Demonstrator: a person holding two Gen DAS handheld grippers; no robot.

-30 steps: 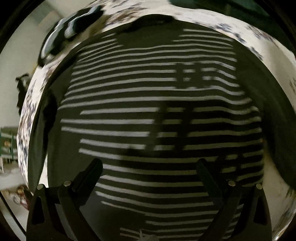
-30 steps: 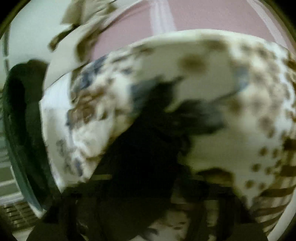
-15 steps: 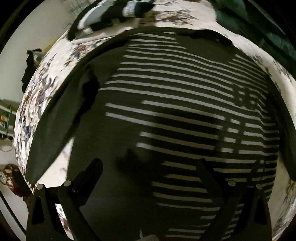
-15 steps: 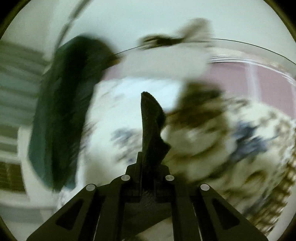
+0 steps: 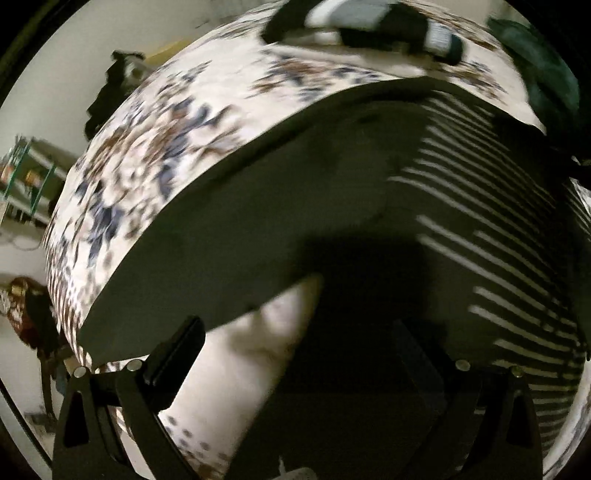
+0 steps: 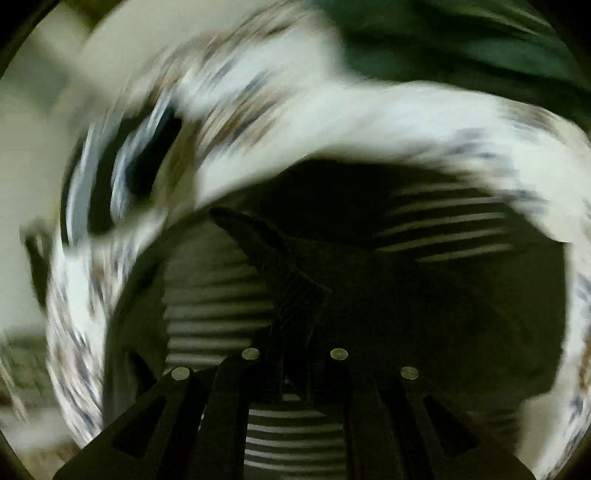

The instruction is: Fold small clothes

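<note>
Clearly the right hand-held gripper (image 6: pixel 295 363) is pinched shut on a dark flap of the striped shirt (image 6: pixel 443 229), lifted above the rest of it. Its partner, the left hand-held gripper (image 5: pixel 295 354), stands wide with nothing between its jaws, hovering over the shirt's plain dark sleeve (image 5: pixel 229 221). Beyond, that garment lies spread on the flowered bedspread (image 5: pixel 155 147), with folded clothes (image 5: pixel 362 22) at the far edge. By my reckoning the fold is barely started: sleeves and body remain.

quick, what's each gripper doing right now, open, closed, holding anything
Left gripper: open, nothing between its fingers, above the striped shirt.
Right gripper: closed on a dark fold of the striped shirt.
</note>
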